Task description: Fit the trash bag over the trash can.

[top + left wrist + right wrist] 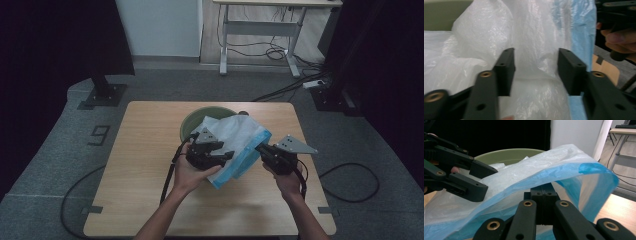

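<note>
At bench near edge, two forearms in from bottom of high view, one gripper per hand. Left gripper (227,156) over translucent white plastic bag with blue rim band (235,142); jaws apart in left gripper view, crinkled bag film (536,50) bulging between them, pads not pressing on it. Right gripper (258,148) at bag's blue edge, grey three-cornered plate on top; in right gripper view jaws (543,195) together, blue band (574,173) arching over them, film seemingly pinched between pads though contact partly hidden. Left gripper's black jaws (477,180) also seen at left of right gripper view, spread, resting against white film. Bag lying draped from bench centre up over round olive-green bowl (192,122), white part spilling into bowl, blue mouth end toward right hand. Bowl rim (509,155) behind bag in right gripper view. Light wooden bench (145,165) on grey carpet. Beyond, black stand base (102,95) at left, white-legged desk (260,30) with cables at far wall.
</note>
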`<state>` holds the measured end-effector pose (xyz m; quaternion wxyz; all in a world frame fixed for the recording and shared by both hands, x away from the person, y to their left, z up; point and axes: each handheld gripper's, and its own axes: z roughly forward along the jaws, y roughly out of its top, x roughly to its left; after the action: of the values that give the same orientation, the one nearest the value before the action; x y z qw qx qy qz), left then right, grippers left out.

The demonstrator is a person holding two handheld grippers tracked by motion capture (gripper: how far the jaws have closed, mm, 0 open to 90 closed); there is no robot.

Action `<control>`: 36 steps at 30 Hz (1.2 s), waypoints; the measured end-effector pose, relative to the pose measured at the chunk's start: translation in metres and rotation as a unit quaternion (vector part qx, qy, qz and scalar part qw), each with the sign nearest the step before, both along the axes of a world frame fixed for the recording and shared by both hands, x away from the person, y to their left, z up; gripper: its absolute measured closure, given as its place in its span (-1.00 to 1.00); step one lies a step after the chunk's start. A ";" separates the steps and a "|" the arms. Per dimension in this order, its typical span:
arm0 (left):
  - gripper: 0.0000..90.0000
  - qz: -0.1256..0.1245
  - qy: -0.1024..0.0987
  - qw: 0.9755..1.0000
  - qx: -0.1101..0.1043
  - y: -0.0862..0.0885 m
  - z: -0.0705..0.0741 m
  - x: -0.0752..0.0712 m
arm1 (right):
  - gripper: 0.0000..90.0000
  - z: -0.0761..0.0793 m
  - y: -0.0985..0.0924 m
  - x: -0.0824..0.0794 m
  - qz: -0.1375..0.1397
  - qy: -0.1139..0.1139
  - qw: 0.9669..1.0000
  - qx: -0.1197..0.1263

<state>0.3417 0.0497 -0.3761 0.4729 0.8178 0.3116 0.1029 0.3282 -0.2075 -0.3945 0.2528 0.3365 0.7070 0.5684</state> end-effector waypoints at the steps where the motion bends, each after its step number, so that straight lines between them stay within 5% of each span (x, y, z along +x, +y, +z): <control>1: 0.23 -0.005 0.001 1.000 -0.004 0.000 0.000 0.000 | 0.97 0.000 0.000 0.000 0.001 0.000 1.000 0.000; 13: 0.96 -0.031 0.002 0.997 -0.066 0.011 0.009 0.002 | 0.97 -0.001 0.000 -0.001 0.004 0.001 1.000 -0.005; 22: 0.99 -0.010 0.008 0.989 -0.150 0.034 0.016 0.015 | 0.97 -0.003 -0.004 0.001 -0.001 0.006 1.000 -0.009; 36: 1.00 0.047 -0.006 0.981 -0.187 0.068 0.022 0.031 | 0.97 -0.007 -0.008 0.009 -0.013 0.014 1.000 -0.018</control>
<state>0.3731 0.1174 -0.3540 0.6143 0.6984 0.3604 0.0701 0.3369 -0.2154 -0.4013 0.2562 0.3488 0.7161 0.5476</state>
